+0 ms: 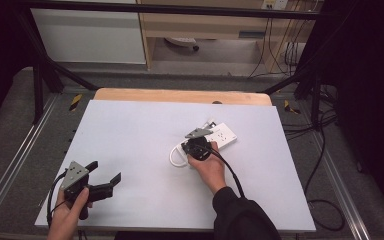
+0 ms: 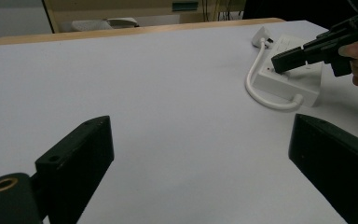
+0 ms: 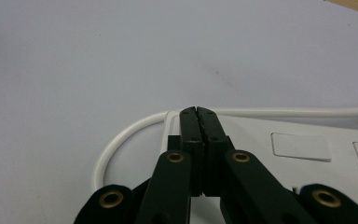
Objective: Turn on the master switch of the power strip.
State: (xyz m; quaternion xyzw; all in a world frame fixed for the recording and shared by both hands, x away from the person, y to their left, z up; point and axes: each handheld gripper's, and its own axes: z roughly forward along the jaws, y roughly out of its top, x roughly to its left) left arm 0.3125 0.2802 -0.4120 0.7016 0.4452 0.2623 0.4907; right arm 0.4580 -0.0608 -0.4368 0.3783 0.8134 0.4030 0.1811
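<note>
A white power strip (image 1: 222,135) lies right of the table's middle, and its white cable (image 1: 176,157) loops out from the near end. My right gripper (image 1: 196,149) is shut with nothing in it. In the right gripper view its tips (image 3: 198,113) sit over the end of the strip (image 3: 279,135) where the cable (image 3: 116,140) leaves; I cannot tell whether they touch it. My left gripper (image 1: 105,171) stands open near the front left corner, far from the strip. In the left gripper view its jaws (image 2: 200,154) are wide apart over bare table, with the strip (image 2: 289,79) and the right gripper (image 2: 282,63) beyond.
The white table board (image 1: 130,135) has a wooden edge (image 1: 180,95) at the back. A white plug (image 2: 262,35) lies at the strip's far side. Black frame bars and dark cables run around the table on the floor.
</note>
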